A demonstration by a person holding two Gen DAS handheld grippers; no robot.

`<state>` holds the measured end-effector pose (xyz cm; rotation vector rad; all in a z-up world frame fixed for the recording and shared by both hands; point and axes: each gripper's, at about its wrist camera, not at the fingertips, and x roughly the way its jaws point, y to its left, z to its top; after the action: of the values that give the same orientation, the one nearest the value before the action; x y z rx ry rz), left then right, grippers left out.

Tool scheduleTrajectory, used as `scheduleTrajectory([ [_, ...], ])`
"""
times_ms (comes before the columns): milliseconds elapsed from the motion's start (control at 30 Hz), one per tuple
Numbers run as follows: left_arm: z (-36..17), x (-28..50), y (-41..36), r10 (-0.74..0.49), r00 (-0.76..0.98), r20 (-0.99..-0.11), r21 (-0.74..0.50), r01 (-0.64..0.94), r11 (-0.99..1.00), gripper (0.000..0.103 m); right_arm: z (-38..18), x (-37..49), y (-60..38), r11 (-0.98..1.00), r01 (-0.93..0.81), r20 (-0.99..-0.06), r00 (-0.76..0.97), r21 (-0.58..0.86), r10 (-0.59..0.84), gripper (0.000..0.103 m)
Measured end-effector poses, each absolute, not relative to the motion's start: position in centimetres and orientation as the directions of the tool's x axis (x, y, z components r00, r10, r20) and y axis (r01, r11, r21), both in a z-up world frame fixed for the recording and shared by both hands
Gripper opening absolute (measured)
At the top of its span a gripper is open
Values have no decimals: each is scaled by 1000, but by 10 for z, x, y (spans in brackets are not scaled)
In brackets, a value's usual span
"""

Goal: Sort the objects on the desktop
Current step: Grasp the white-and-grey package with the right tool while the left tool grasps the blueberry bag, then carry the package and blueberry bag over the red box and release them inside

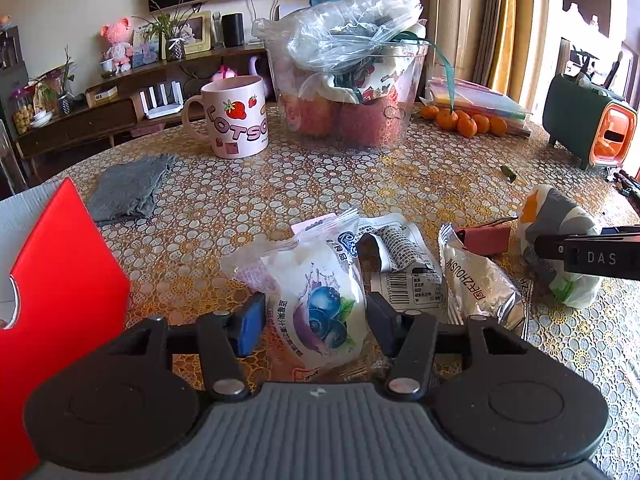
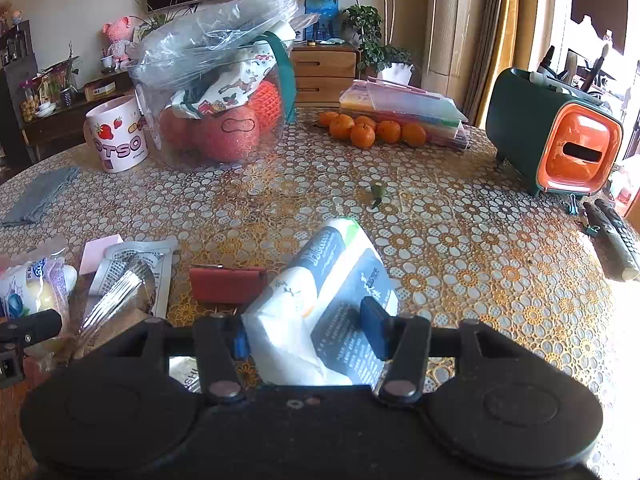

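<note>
Patterned tablecloth [image 2: 460, 240] under both tools. My left gripper [image 1: 314, 320] brackets the blueberry snack [image 1: 316, 292], jaws wide, not clamping. My right gripper [image 2: 308, 332] pinches the tissue pack [image 2: 320, 304], whose long axis points away from me.

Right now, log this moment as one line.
left hand-held gripper: around blueberry packet, not clamped | right hand-held gripper: shut on tissue pack | table
</note>
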<state>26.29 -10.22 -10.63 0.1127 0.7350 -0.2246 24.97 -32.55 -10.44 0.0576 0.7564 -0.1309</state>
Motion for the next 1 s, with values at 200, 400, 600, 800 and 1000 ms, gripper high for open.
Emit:
scheduleTrajectory([
  [200,-103,259,-98,-153,714,-683,26,234,972,50,-96,241,-327,992,129,-673,733,-1,-97,30],
  [400,-96,249,-93,-148,714,-685,24,224,974,49,-90,227,-332,991,135,-654,749,-9,-108,20],
  [600,-81,237,-88,-151,727,-670,20,221,975,48,-76,209,-338,991,136,-638,764,7,-100,20],
  [800,-60,220,-83,-164,751,-639,20,230,973,48,-51,186,-339,992,115,-603,795,52,-61,20],
  [1000,-36,198,-81,-192,766,-613,14,253,967,48,-28,162,-332,994,70,-569,823,85,-9,20],
])
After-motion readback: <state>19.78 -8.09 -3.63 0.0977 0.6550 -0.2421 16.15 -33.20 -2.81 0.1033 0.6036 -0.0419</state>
